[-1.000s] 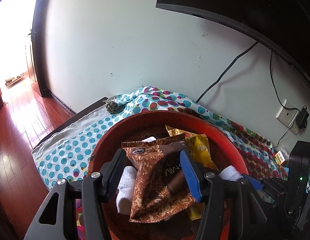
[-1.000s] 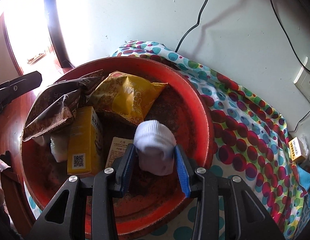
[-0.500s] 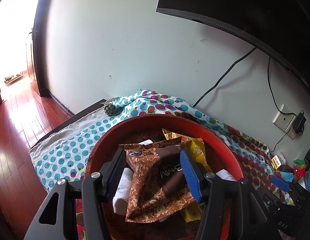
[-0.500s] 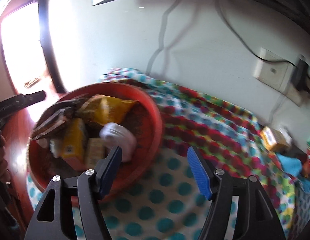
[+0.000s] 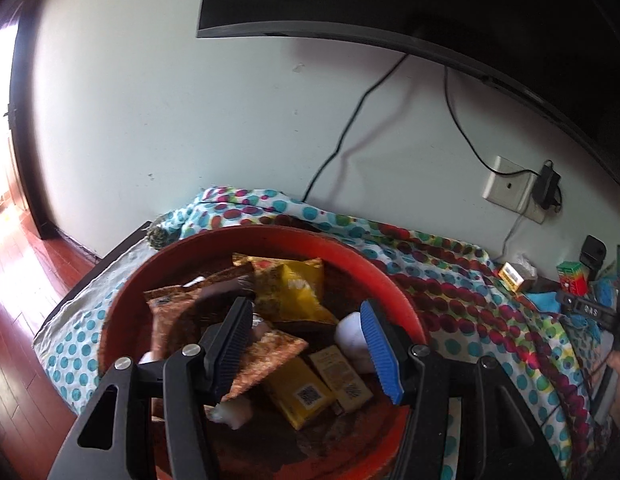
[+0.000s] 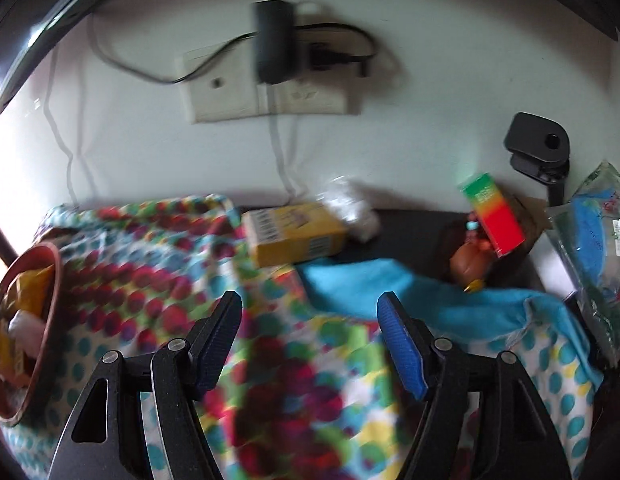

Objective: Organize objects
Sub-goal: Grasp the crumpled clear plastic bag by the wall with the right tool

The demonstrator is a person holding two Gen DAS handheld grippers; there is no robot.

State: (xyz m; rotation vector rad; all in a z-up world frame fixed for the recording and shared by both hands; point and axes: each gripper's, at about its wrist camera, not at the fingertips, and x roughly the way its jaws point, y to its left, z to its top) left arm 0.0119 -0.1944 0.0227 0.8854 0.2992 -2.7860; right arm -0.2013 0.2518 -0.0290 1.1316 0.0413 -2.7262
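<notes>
A red bowl (image 5: 126, 304) on the dotted cloth holds brown snack packets (image 5: 178, 312), a yellow packet (image 5: 294, 288), yellow boxes (image 5: 302, 392) and a white sock ball (image 5: 349, 336). My left gripper (image 5: 306, 340) is open and empty above the bowl. My right gripper (image 6: 310, 340) is open and empty over the cloth (image 6: 294, 400), right of the bowl (image 6: 46, 320). Ahead of it lie a yellow box (image 6: 290, 232), a red-green carton (image 6: 493, 216) and a blue cloth (image 6: 389, 288).
A wall socket with a black adapter (image 6: 270, 48) and cables is on the wall ahead. A black clamp (image 6: 537, 148) and a clear plastic bag (image 6: 597, 240) stand at the right. A TV (image 5: 429, 12) hangs above. The table edge and wood floor (image 5: 14, 320) lie left.
My right gripper let go of the white sock ball in the bowl, opened and swung right towards the boxes. My left gripper opened off the brown packet, which stays in the bowl.
</notes>
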